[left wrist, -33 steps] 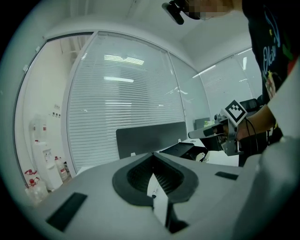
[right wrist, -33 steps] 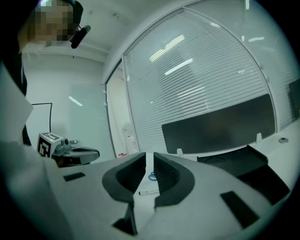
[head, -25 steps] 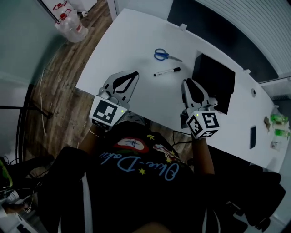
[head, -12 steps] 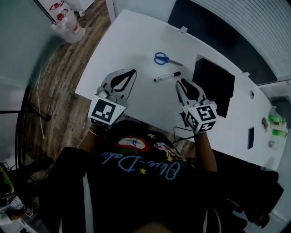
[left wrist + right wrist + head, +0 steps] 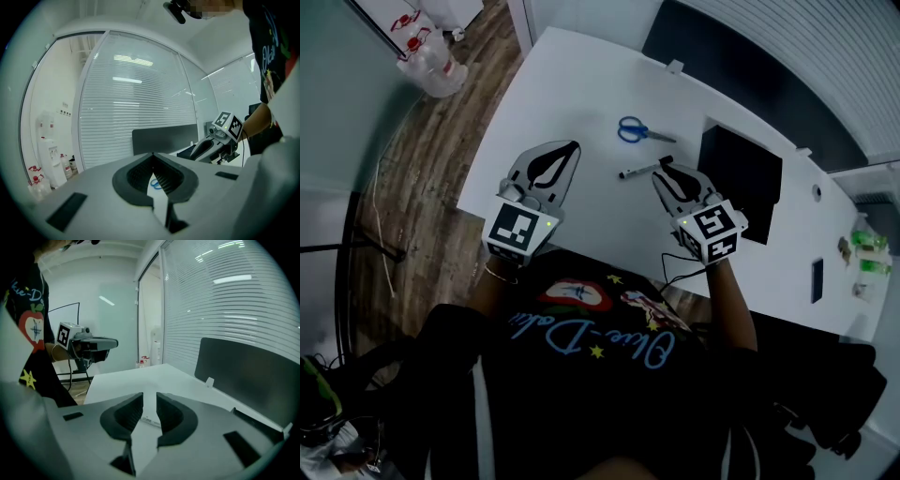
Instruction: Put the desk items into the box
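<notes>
A black marker (image 5: 643, 169) lies on the white desk (image 5: 581, 84), with blue scissors (image 5: 639, 130) just beyond it. The black box (image 5: 741, 178) stands to their right. My right gripper (image 5: 664, 169) is low over the marker's right end. Its jaws have just been opening, and the marker (image 5: 149, 420) shows on the desk in the gap, untouched by the pads. My right gripper (image 5: 150, 397) is open. My left gripper (image 5: 574, 147) hovers over the desk's near left, shut and empty. Past its tips (image 5: 152, 154) the scissors (image 5: 156, 184) show.
Water bottles (image 5: 427, 58) stand on the wooden floor beyond the desk's left end. A dark flat item (image 5: 818, 279) and small green things (image 5: 868, 255) lie at the desk's far right. A dark panel (image 5: 243, 376) runs behind the desk.
My right gripper has swung left and down to the marker, rolling as it went, and its jaws stand wider. The left gripper has shifted a little over the desk.
</notes>
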The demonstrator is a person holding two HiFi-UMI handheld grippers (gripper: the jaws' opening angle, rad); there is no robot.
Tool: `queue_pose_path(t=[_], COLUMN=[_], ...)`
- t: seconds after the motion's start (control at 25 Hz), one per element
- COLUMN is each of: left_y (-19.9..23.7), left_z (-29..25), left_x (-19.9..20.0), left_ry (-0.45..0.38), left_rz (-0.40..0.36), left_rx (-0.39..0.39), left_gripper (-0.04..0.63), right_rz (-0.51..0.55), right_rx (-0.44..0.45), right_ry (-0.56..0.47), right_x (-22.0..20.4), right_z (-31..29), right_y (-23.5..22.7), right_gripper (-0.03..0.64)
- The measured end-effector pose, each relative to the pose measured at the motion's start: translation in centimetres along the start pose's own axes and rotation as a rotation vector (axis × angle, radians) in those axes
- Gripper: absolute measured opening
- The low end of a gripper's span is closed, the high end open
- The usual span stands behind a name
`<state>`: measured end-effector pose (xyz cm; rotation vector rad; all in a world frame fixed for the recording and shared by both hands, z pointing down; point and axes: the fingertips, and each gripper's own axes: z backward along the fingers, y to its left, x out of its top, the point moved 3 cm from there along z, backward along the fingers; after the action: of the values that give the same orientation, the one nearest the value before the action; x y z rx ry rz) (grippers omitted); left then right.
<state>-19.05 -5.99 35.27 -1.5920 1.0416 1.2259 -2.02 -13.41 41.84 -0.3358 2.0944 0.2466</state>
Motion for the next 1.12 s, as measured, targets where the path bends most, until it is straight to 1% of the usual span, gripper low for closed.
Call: queue_pose_path(t=[0.12, 0.28, 0.44, 0.52, 0.6, 0.64, 0.8, 0.88, 1.0, 1.12], left_y=[0.6, 1.8, 2.5, 2.7, 2.8, 2.9, 3.6, 3.9, 4.2, 4.4], left_z=[0.0, 0.3, 1.1, 1.4, 1.6, 1.7, 2.5, 2.9, 3.4, 4.0], left_x=[0.2, -0.4, -0.9, -1.0, -1.2, -1.3, -1.8, -1.9, -2.1, -2.3], left_ry=[-0.022, 0.005, 0.006, 0.003, -0.012, -0.015, 0.024, 0.025, 0.007, 0.009], left_rz=[0.041, 0.02, 0.041, 0.058, 0.108, 0.12, 0.083, 0.094, 0.142, 0.151], left_rx=[0.004, 0.025, 0.059, 0.077, 0.094, 0.102, 0.141, 0.16, 0.185, 0.207], left_gripper=[0.008, 0.008, 0.008, 0.009, 0.009, 0.008, 0.008, 0.008, 0.008, 0.008], right_rz=[0.068, 0.181, 0.233, 0.284, 0.339, 0.359, 0.444, 0.491, 0.569, 0.632], right_rx=[0.034, 0.06, 0.088, 0.108, 0.14, 0.163, 0.243, 0.269, 0.306, 0.354], right_ry=[0.06, 0.11, 0.184, 0.228, 0.275, 0.298, 0.376, 0.419, 0.472, 0.521], right_x=[-0.3, -0.3, -1.1, -1.6, -2.2, -2.6, -3.9, -4.4, -5.3, -6.2], right_z=[-1.2, -2.4, -3.6, -4.2, -4.7, -4.9, -6.0, -6.6, -7.3, -8.0], right_y=[0.0, -0.3, -0.6, -0.6, -0.5, -0.4, -0.3, -0.3, -0.3, -0.2], right_gripper=[0.098, 0.097, 0.115, 0.118, 0.118, 0.118, 0.124, 0.131, 0.133, 0.132])
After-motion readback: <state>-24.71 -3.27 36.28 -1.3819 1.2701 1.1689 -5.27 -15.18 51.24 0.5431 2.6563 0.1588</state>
